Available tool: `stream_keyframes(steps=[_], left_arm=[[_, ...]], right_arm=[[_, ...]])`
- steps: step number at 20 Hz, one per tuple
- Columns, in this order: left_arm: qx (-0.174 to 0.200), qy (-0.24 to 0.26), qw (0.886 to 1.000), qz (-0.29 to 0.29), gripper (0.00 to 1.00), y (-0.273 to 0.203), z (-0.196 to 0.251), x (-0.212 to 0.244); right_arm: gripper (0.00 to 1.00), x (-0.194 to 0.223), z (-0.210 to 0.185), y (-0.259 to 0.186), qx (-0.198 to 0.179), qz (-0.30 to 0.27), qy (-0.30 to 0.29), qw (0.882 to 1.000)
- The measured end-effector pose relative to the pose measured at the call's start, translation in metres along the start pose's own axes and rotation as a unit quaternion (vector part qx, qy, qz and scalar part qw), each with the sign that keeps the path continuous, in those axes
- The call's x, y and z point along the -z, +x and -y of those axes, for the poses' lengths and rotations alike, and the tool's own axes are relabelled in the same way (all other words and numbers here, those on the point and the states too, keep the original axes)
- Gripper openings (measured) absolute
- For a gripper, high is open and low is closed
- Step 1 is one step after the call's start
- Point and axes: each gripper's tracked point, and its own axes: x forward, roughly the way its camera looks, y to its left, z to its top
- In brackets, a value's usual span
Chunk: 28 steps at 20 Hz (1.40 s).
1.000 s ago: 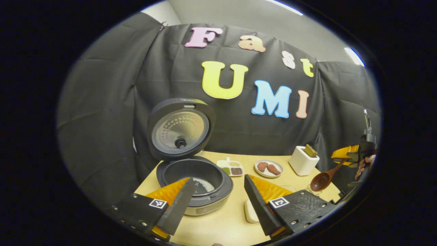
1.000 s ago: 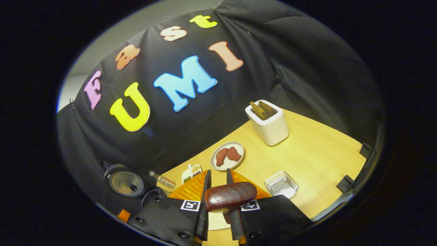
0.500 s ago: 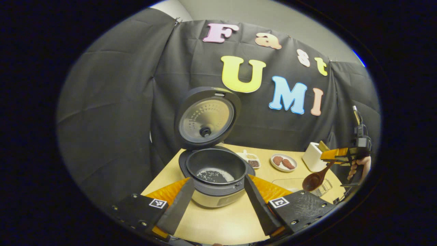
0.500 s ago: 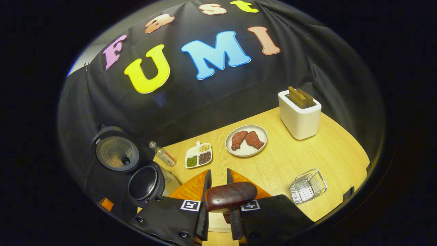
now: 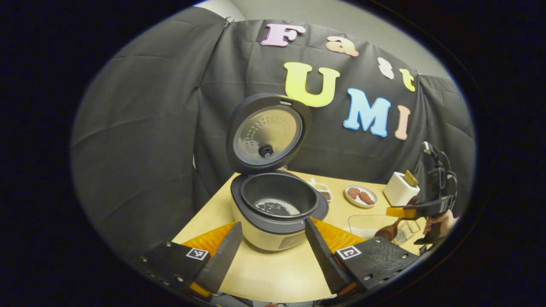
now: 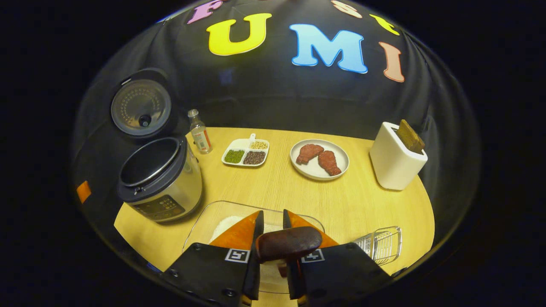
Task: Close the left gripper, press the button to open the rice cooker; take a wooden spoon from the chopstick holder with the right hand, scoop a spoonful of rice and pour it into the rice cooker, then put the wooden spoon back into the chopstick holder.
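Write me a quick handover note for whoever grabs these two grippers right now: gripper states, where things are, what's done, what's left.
Left gripper: open, holding nothing, aimed at the rice cooker.
Right gripper: shut on the wooden spoon, above the clear rice dish.
Rice cooker: lid up, some rice already on the pot bottom.
White holder: at the table's far right, another wooden utensil standing in it.
Done: lid opened, spoon taken out.
Left: whether this scoop is the first or a further one cannot be told; scoop, pour into the cooker if needed, then put the spoon back in the holder.

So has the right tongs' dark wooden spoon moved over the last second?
Yes. The dark wooden spoon dropped below the white chopstick holder, toward the clear rice dish.
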Motion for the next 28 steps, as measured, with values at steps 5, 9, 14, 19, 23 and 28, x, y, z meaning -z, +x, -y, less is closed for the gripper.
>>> stream_keyframes(steps=[5, 9, 14, 19, 23, 28], left_arm=[[-0.016, -0.005, 1.000, 0.004, 0.92, -0.005, -0.014, 0.000], [-0.029, -0.013, 0.999, 0.003, 0.92, -0.014, -0.024, 0.005], [-0.040, -0.010, 0.999, -0.001, 0.93, -0.022, -0.031, 0.012], [-0.045, -0.007, 0.999, 0.000, 0.92, -0.026, -0.034, 0.013], [-0.045, 0.001, 0.999, 0.007, 0.93, -0.027, -0.031, 0.005], [-0.038, 0.010, 0.999, 0.011, 0.92, -0.030, -0.022, 0.000]], right_arm=[[0.26, 0.014, -0.028, 0.011, -0.030, -0.031, 0.061, 0.997], [0.25, 0.017, -0.042, 0.015, -0.037, -0.050, 0.125, 0.990], [0.24, 0.018, -0.061, 0.019, -0.053, -0.074, 0.171, 0.981], [0.25, 0.012, -0.067, 0.018, -0.069, -0.082, 0.211, 0.972], [0.24, 0.007, -0.061, 0.013, -0.077, -0.079, 0.248, 0.963], [0.24, 0.005, -0.034, 0.004, -0.064, -0.067, 0.286, 0.954]])
